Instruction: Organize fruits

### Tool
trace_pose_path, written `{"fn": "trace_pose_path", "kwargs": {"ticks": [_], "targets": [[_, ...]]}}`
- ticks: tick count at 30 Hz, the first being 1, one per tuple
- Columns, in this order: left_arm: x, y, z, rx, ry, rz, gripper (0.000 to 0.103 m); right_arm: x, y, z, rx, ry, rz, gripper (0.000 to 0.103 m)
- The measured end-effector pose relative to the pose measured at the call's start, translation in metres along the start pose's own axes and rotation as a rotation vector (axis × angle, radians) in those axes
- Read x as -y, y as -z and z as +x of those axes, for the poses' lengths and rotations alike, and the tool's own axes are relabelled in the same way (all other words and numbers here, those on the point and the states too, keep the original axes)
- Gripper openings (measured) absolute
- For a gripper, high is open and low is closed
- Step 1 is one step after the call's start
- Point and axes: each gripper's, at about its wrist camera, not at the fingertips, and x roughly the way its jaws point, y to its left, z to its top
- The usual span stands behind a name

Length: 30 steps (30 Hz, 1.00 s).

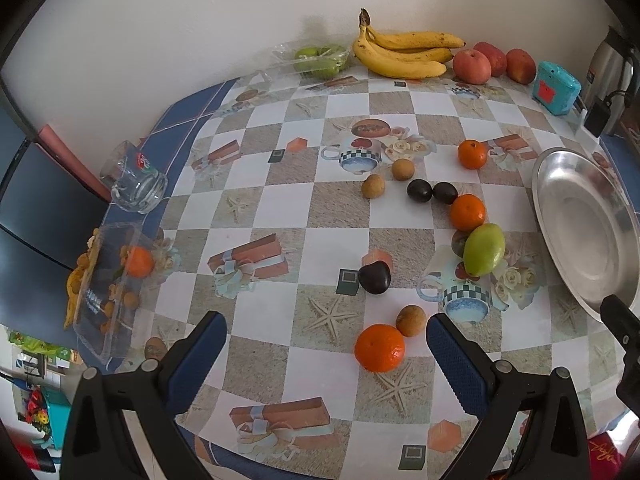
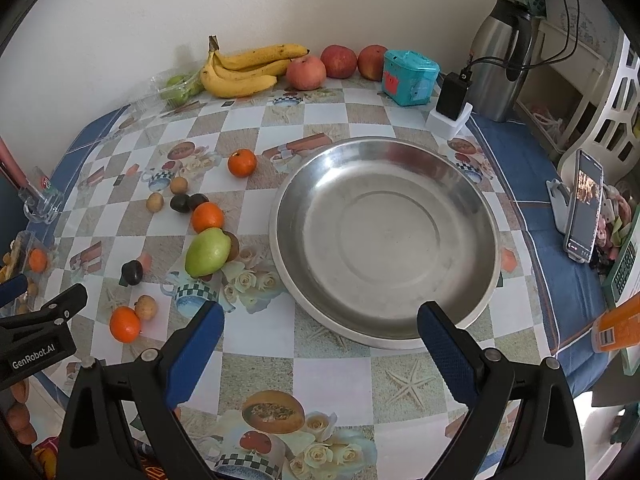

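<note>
We see the table under its checked plastic cloth (image 2: 328,376) printed with teapots, starfish and gift boxes; it fills both wrist views beneath our tongs.

Straight ahead of the right tongs (image 2: 320,326) sits the wide, shallow steel dish (image 2: 472,216), holding nothing, its near rim lying between the two blue-padded fingers (image 2: 200,340). Those tongs stand wide open and grip nothing.

The left tongs (image 1: 326,332) are likewise spread wide and hold nothing; the steel dish lies to their right.

Far ahead of both tongs, against the wall, lie a bunch of yellow bananas (image 1: 404,50) and three red apples (image 1: 472,66) in a row, with a clear pack of green fruit (image 1: 320,60) to the bananas' left.

Ahead and to the right of the left tongs rests a green oval mango (image 1: 484,249), touching a round orange tangerine (image 1: 467,212) just beyond it.

Nearest of all, just inside the right finger of the left tongs, lies another orange tangerine (image 1: 379,347), touching a small brown round fruit (image 1: 411,320).

A little farther ahead sits a dark purple plum (image 1: 375,277). Beyond it two more dark plums (image 1: 432,191) lie side by side, with two small brown fruits (image 1: 387,178) to their left.

A third tangerine (image 1: 472,154) sits alone, farther ahead.

To the left of the left tongs stands a clear plastic box (image 1: 106,280) holding a tangerine and small brown fruits.
</note>
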Motion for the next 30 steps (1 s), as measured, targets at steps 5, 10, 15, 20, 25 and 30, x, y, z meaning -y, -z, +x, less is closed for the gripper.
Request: {"fn": "trace_pose_path", "kwargs": {"ticks": [5, 10, 15, 20, 25, 30], "targets": [[0.001, 0.000, 0.003, -0.005, 0.003, 0.004, 0.101, -0.001, 0.000, 0.003, -0.012, -0.004, -0.004, 0.097], [-0.001, 0.000, 0.004, -0.011, 0.006, -0.005, 0.101, -0.003, -0.001, 0.003, -0.012, -0.005, -0.013, 0.097], [-0.006, -0.002, 0.009, -0.039, 0.044, -0.020, 0.101, -0.004, -0.003, 0.004, -0.011, -0.010, -0.012, 0.097], [-0.013, -0.008, 0.006, -0.036, 0.071, -0.012, 0.102, -0.008, -0.010, 0.008, -0.015, -0.065, 0.021, 0.097], [-0.020, -0.009, 0.011, -0.047, 0.105, 0.001, 0.101, -0.025, -0.023, 0.007, 0.009, -0.177, 0.044, 0.097], [-0.021, -0.002, 0.032, -0.105, 0.135, 0.025, 0.097, -0.047, -0.030, 0.007, 0.026, -0.220, 0.017, 0.097]]}}
